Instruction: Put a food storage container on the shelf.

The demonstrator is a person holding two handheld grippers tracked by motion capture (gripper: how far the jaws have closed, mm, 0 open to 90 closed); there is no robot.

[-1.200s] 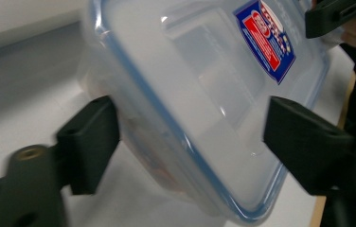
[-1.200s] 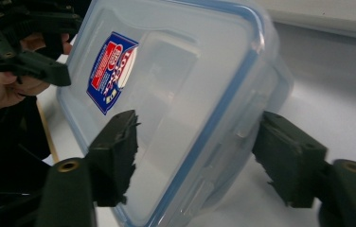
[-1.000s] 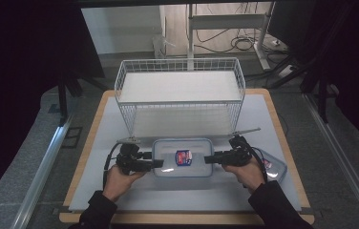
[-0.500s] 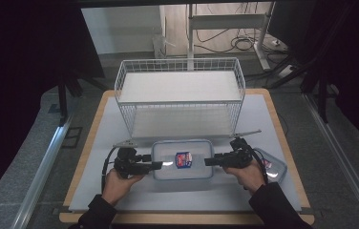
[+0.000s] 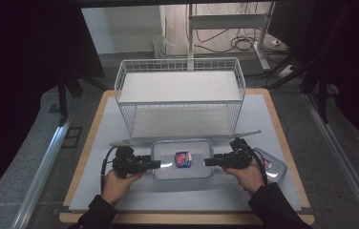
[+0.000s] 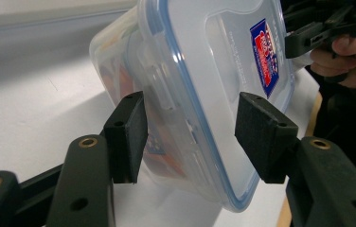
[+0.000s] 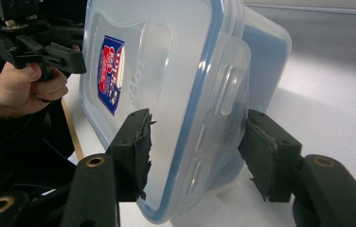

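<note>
Both tongs [image 5: 157, 164] [image 5: 208, 161] – straddling container [image 5: 182, 145] ends

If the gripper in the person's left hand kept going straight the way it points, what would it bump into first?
The left gripper points at the lidded plastic box. Its jaws, just closing, already straddle the box's edge, so it would probably meet the side latch first.

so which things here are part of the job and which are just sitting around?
In the job:
- lidded container
- left gripper, jaws astride its left side latch
- right gripper, jaws astride its right side latch

Lying about:
- wire basket
- spare lid
- table
</note>
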